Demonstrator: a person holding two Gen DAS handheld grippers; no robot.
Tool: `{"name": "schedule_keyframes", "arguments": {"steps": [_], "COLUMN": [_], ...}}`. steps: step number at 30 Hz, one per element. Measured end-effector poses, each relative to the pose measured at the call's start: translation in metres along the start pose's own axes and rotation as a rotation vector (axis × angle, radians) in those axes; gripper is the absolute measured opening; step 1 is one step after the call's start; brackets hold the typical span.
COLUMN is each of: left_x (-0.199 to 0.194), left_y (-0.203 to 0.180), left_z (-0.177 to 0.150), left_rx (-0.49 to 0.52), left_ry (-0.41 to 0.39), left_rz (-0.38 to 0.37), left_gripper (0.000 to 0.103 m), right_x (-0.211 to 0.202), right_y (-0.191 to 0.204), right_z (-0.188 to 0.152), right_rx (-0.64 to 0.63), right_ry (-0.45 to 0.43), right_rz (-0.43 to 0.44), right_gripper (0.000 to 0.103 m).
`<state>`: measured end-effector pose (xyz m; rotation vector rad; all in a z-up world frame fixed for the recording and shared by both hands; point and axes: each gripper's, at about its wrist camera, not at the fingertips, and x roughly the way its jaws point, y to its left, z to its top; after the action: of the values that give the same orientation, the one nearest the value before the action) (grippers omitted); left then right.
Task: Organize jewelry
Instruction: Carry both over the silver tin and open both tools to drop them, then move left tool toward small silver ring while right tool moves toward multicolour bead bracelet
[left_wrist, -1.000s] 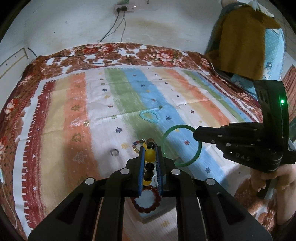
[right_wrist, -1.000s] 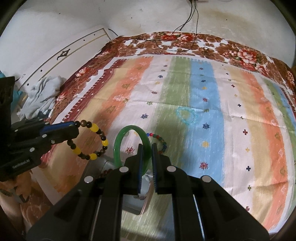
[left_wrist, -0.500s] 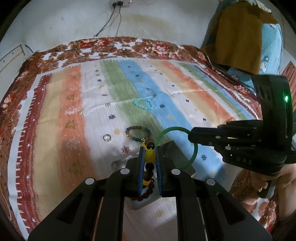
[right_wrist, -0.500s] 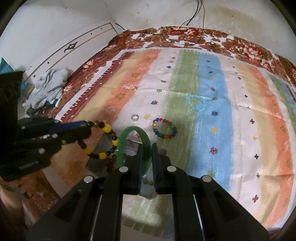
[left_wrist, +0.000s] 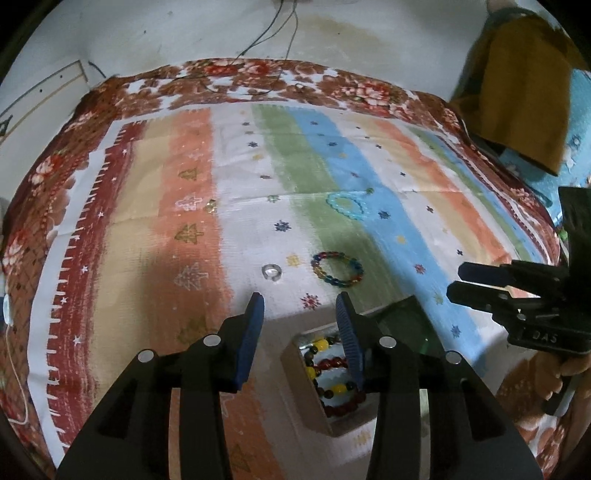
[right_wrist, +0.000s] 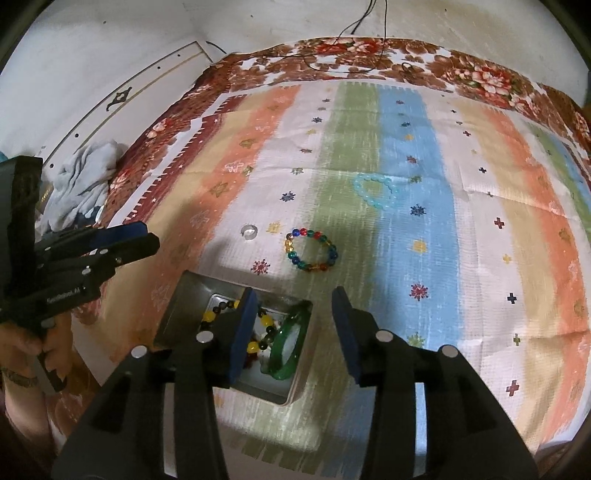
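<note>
Both tongs, the left tongs (left_wrist: 300, 306) and the right tongs (right_wrist: 291, 301), stand spread and empty above the small square metal box (right_wrist: 295, 391) at the near edge of the bed (right_wrist: 480, 258). This is judged to be a release position. The box holds the yellow-and-dark beaded bracelet (right_wrist: 258, 332), the dark red beaded bracelet (left_wrist: 343, 404) and the green glass bangle (right_wrist: 286, 345), directly below the left finger of the right tongs. Farther out on the striped bedsheet lie the multicoloured glass-bead bracelet (right_wrist: 312, 251), the small clear ring (right_wrist: 249, 232) and, farthest, the pale blue beaded bracelet (right_wrist: 376, 192).
</note>
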<state>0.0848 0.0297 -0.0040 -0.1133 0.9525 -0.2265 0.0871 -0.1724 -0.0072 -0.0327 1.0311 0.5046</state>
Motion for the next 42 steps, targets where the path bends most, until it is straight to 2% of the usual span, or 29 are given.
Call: {"name": "schedule_keyframes", "arguments": {"steps": [10,28,42], "left_x": [0.026,0.071,0.091], "left_y": [0.010,0.011,0.011], "left_z": [0.015,0.032,0.040], "left_rx": [-0.024,-0.002,0.019], "left_ry": [0.061,0.164,0.204], "left_rz": [0.009,0.031,0.043], "left_gripper": [0.041,0.042,0.042], "right_x": [0.016,0.056,0.075], "right_y": [-0.009,-0.023,-0.026], "right_z": [0.017,0.043,0.051], "right_rx": [0.018,0.027,0.018], "right_ry": [0.026,0.108,0.149], "right_rz": [-0.018,-0.045,-0.052], "right_gripper": [0.045,0.054,0.055]}}
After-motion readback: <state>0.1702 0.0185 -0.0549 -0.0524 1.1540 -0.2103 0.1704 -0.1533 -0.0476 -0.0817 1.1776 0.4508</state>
